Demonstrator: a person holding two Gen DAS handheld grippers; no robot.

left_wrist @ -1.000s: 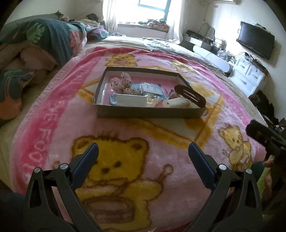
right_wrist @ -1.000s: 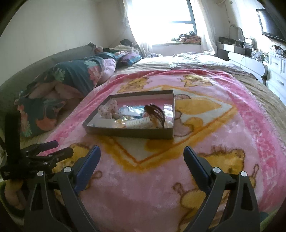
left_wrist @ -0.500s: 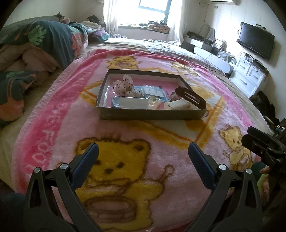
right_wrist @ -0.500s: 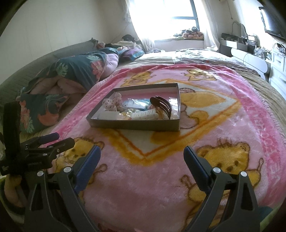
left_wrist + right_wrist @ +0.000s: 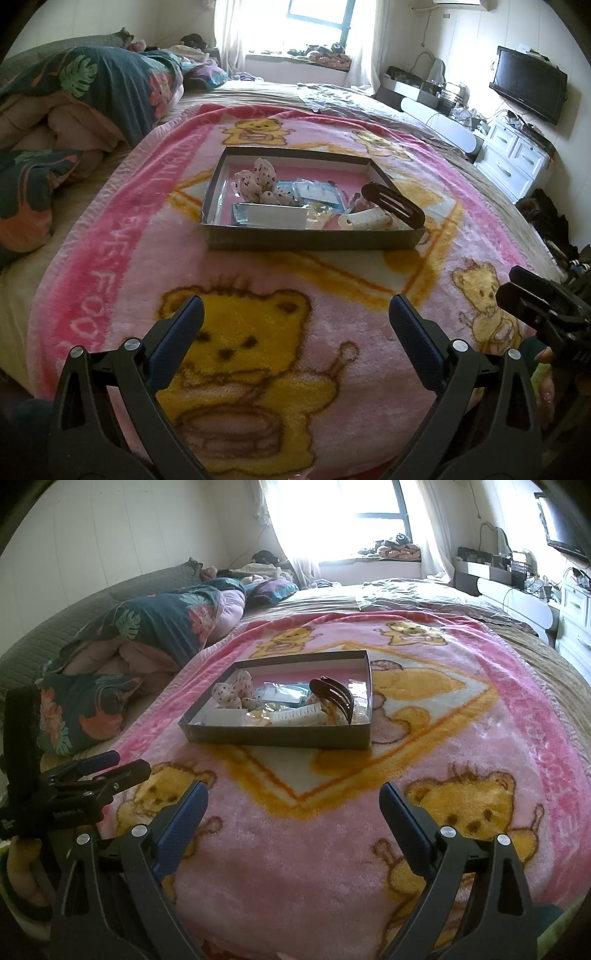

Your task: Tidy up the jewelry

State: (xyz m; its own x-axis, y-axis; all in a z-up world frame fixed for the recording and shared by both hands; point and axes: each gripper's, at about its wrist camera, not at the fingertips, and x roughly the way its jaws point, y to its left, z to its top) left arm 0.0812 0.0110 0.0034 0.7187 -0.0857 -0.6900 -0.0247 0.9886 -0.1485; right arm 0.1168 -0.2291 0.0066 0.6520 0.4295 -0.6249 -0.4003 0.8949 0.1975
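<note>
Nearing the shallow box of hair accessories on the pink blanket, which is looming larger than a second ago, the left gripper and right gripper are hanging spread wide, empty.

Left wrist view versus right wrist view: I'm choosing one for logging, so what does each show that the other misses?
Only the left wrist view shows the TV. Only the right wrist view shows the grey headboard. Both show the box of hair accessories with the brown clip on the pink bear blanket, and both grippers, left gripper and right gripper, open and empty.
</note>
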